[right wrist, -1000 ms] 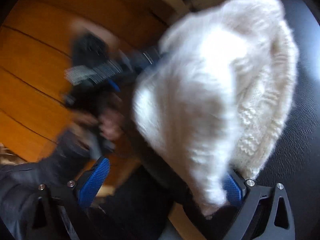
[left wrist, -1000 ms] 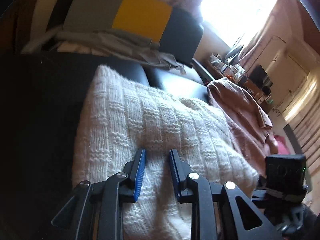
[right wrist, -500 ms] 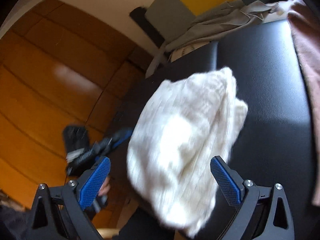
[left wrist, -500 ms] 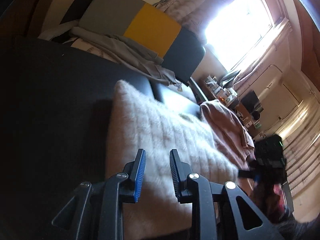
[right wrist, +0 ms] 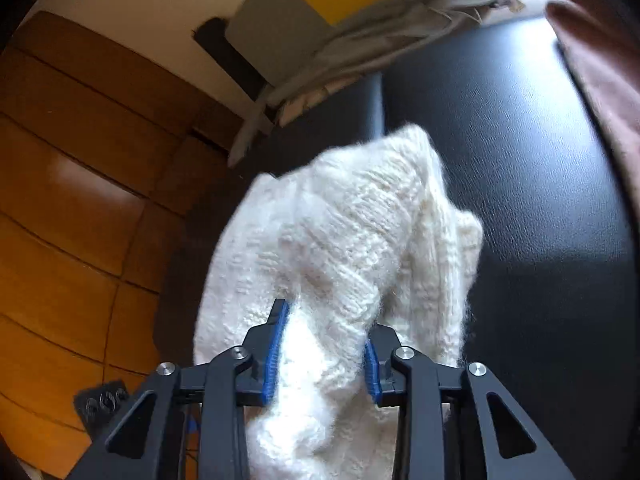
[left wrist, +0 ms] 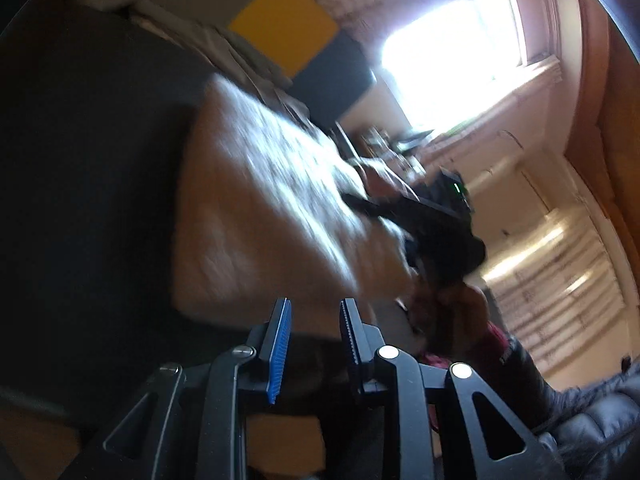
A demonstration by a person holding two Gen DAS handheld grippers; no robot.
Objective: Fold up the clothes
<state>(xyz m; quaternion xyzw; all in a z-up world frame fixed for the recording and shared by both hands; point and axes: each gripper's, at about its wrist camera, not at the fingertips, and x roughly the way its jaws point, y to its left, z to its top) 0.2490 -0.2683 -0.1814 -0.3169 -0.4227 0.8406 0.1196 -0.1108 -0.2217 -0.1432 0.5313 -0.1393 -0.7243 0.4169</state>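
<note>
Between the right gripper point(right wrist: 320, 344) jaws, just closed, the white knit sweater point(right wrist: 352, 240) bunches, running away ahead; the left gripper point(left wrist: 314, 344), part open, holds nothing

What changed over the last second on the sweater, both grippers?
The right gripper has just been closing: its fingers, wide apart before, now pinch a bunched fold of the white knit sweater. The left gripper backed off the sweater; its fingers now stand over the dark couch, nothing between them. Unchanged: left finger gap, sweater on the couch, pink garment beside it.
</note>
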